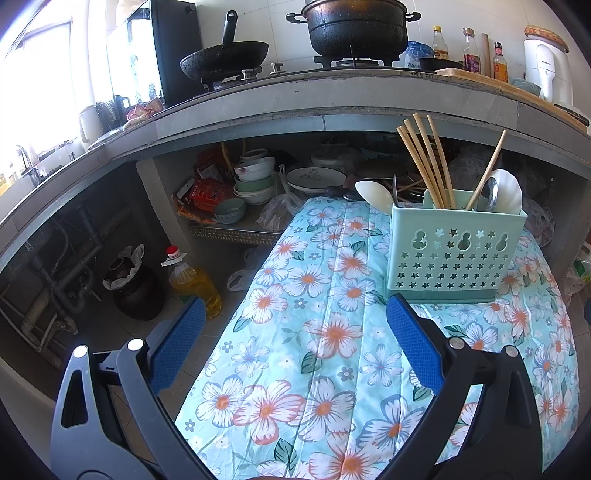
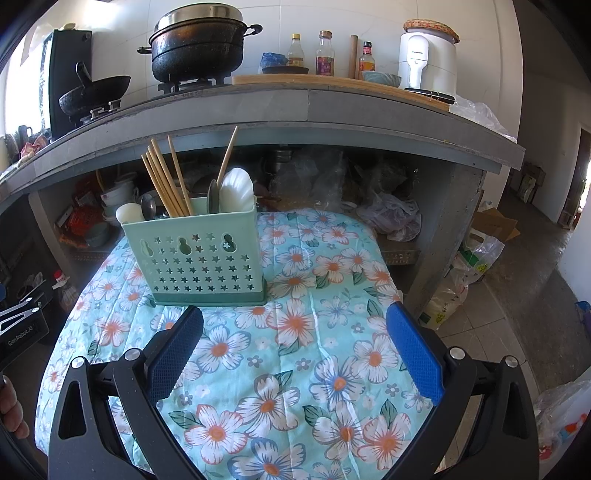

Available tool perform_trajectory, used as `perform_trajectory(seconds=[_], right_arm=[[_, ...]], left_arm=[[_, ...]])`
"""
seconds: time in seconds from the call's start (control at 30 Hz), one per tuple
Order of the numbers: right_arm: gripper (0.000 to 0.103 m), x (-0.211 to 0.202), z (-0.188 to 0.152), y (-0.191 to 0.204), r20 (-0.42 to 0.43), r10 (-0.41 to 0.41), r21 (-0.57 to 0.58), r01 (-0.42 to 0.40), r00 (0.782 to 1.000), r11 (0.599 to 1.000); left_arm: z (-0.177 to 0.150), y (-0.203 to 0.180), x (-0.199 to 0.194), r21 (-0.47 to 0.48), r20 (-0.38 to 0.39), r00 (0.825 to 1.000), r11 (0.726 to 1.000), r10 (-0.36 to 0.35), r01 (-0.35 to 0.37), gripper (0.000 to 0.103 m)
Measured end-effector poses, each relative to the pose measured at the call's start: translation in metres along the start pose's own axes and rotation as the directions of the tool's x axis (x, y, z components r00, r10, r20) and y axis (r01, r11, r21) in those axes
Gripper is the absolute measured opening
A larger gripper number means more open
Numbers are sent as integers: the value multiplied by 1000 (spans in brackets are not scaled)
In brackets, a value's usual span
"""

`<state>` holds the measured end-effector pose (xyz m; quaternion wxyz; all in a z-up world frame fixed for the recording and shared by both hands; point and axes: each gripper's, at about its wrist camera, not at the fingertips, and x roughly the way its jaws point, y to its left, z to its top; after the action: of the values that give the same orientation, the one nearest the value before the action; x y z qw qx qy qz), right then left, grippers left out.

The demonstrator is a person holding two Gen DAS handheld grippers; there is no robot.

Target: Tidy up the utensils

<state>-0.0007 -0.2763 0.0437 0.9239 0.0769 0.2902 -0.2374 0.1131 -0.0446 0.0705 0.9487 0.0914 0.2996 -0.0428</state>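
Note:
A mint-green utensil holder (image 1: 456,251) with star cut-outs stands upright on the floral tablecloth (image 1: 332,332); it also shows in the right wrist view (image 2: 201,254). It holds several wooden chopsticks (image 1: 424,162) (image 2: 164,177), a white scalloped spoon (image 1: 508,192) (image 2: 236,190), a metal spoon (image 1: 489,194) and a white spoon (image 1: 373,192) (image 2: 129,212). My left gripper (image 1: 295,314) is open and empty, just before the holder's left front. My right gripper (image 2: 295,317) is open and empty, right of the holder's front.
Behind the table is a concrete counter (image 1: 295,103) with a wok (image 1: 225,59), a black pot (image 1: 356,29), bottles (image 2: 325,53) and a white appliance (image 2: 426,62). Bowls and plates (image 1: 258,181) sit below it. An oil bottle (image 1: 194,280) and dark jar (image 1: 135,291) stand on the floor.

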Motion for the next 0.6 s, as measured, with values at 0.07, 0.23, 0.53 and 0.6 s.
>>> perform_trajectory(seconds=[0.07, 0.23, 0.53, 0.6], right_arm=[[96, 0, 0, 0, -1, 0, 0, 0, 1000, 1000], [96, 0, 1, 0, 0, 1, 0, -1, 1000, 1000], [96, 0, 0, 0, 1, 2, 1, -2, 1000, 1000], [96, 0, 0, 1, 1, 2, 1, -2, 1000, 1000]], left_arm=[[0, 0, 0, 0, -1, 1000, 1000, -1, 1, 95], [-1, -1, 0, -1, -2, 1000, 1000, -1, 1, 94], [1, 1, 0, -1, -2, 1000, 1000, -2, 2, 95], [0, 0, 0, 0, -3, 1000, 1000, -3, 3, 94]])
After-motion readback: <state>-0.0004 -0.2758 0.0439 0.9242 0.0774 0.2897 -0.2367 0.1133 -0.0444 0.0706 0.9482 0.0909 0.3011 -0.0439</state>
